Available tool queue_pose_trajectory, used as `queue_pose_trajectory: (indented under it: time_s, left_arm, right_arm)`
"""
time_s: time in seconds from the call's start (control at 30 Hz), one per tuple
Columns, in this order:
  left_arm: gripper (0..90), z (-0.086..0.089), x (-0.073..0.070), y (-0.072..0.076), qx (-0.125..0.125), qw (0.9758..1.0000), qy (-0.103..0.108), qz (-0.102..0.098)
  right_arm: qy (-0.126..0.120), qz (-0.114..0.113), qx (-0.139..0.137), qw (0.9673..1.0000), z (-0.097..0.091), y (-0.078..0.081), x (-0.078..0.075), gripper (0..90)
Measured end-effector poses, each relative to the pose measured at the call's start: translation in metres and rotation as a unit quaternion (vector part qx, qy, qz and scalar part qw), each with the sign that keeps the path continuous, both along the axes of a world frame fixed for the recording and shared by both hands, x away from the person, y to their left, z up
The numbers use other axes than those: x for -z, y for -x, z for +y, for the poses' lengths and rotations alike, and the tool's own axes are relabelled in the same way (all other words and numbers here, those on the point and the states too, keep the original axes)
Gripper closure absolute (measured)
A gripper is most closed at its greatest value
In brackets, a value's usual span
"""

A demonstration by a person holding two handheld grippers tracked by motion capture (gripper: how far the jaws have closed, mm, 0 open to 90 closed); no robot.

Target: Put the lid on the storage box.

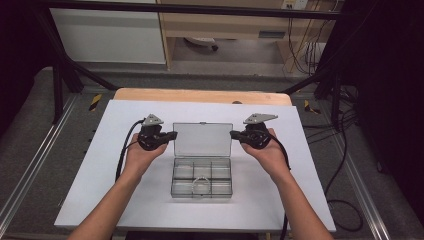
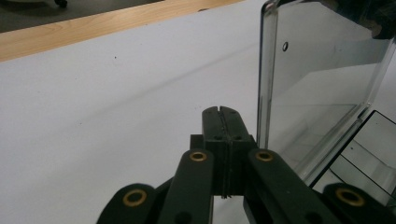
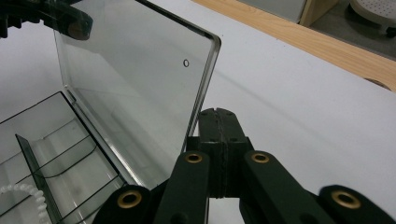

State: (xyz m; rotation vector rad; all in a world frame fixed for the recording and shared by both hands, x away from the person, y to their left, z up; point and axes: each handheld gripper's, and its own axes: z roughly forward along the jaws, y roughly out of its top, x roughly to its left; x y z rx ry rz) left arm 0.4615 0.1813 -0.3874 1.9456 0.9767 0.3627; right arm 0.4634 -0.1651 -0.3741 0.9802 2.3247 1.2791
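showing beads point(image 3: 23, 192) w/ right gripper view

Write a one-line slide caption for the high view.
Two hands hold shut grippers, left and right, beside the raised lid of a clear compartment box on a white table.

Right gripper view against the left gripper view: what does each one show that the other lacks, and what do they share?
Right gripper view: the box's divided compartments, with a white beaded ring lying in one, and the right tongs shut with nothing between them, beside the lid's edge.

Left gripper view: the left tongs shut with nothing between them, and a long run of the wooden table edge.

Both: the clear lid standing open, with a small round hole near its top, and the white table sheet.
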Motion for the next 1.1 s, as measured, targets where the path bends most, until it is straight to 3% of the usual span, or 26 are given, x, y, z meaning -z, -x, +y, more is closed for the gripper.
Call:
queue_pose_trajectory:
  time_s: [1.1]
  left_arm:
    - [90.0,0.004,-0.003,0.017,0.009,0.9999,0.001,-0.003]
  right_arm:
    - [-0.008,0.000,-0.010,0.9999,-0.002,0.015,-0.005,90.0]
